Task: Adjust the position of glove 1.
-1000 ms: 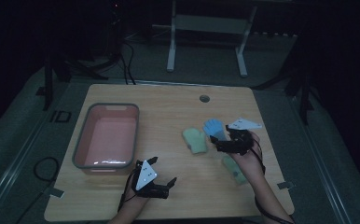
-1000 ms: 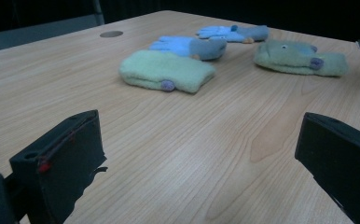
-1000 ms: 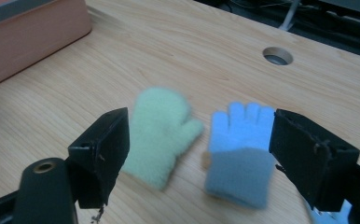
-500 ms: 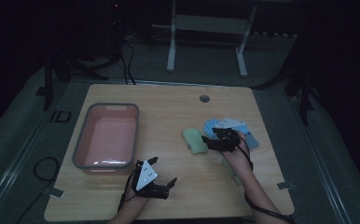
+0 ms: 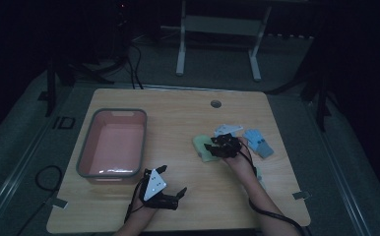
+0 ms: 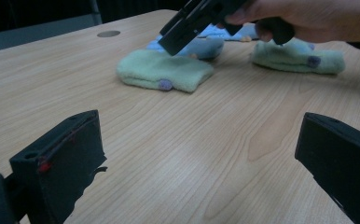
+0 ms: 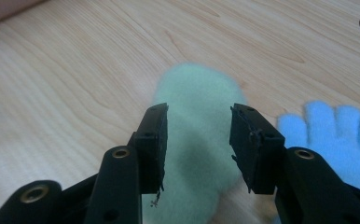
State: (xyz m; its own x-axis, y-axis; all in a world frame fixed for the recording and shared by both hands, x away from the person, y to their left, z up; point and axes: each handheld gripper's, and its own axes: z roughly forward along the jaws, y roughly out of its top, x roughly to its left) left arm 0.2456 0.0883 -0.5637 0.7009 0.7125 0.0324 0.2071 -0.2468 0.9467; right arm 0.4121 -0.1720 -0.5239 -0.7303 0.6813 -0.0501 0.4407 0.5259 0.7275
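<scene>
Green mitten [image 7: 194,154] lies flat on the wooden table [image 5: 178,110], beside a blue glove [image 7: 336,135] cut off at the right gripper view's edge. Dark room behind. Right gripper [image 7: 197,140] has just been closing, fingers straddling the mitten, not yet pressing. Left gripper [image 5: 171,187] rests near a pink tub [image 5: 87,152], fingers spread, holding nothing.

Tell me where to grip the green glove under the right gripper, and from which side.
Grip the green glove across its narrow width, near the middle, coming straight down from above. It lies flat and soft on the table, and the right gripper, its jaws just closing, already straddles it.
</scene>
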